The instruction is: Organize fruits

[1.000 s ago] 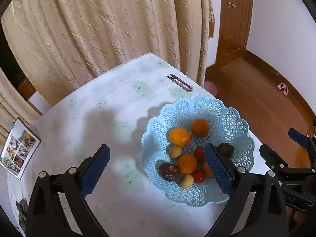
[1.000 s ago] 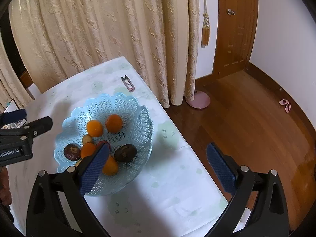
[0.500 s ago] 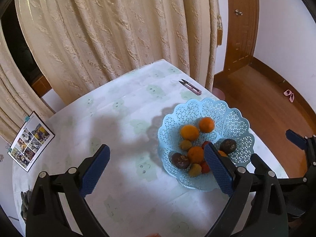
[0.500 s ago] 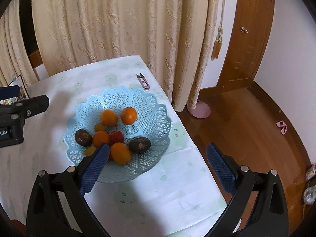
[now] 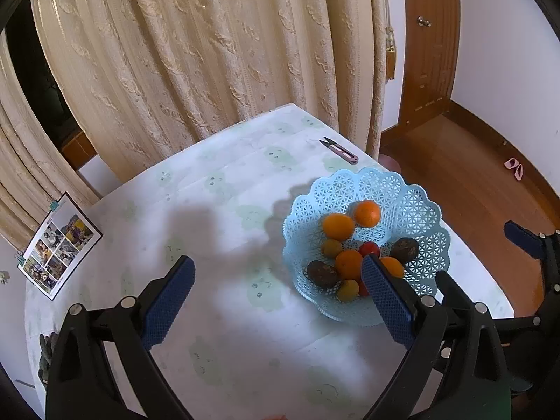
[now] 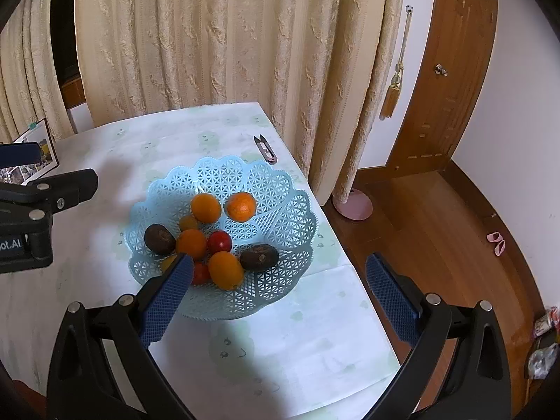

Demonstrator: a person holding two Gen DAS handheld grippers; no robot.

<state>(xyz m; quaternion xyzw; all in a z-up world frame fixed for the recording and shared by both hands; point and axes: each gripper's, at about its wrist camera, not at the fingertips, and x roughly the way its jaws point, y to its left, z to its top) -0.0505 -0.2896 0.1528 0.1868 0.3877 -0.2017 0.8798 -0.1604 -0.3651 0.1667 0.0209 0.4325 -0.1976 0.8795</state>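
A light blue lattice basket (image 5: 402, 192) (image 6: 224, 166) sits near the right edge of the table and holds several fruits. Among them are oranges (image 5: 337, 225) (image 6: 205, 207), two dark brown fruits (image 5: 322, 274) (image 6: 259, 257), red tomatoes (image 6: 219, 241) and small yellow fruits (image 5: 331, 247). My left gripper (image 5: 276, 269) hangs open and empty above the table, left of the basket. My right gripper (image 6: 279, 266) is open and empty above the basket's near rim; its left finger hides part of a tomato and a yellow fruit.
Thread snips (image 5: 339, 150) (image 6: 266, 148) lie beyond the basket by the cream curtain (image 5: 210, 52). A photo calendar (image 5: 59, 245) stands at the table's far left. To the right, the table edge drops to wooden floor (image 6: 437, 238) with a pink round base (image 6: 353, 206).
Both grippers have drawn back and up from the table, so the basket looks smaller and farther. Both stayed open and empty, and the fruits have not moved.
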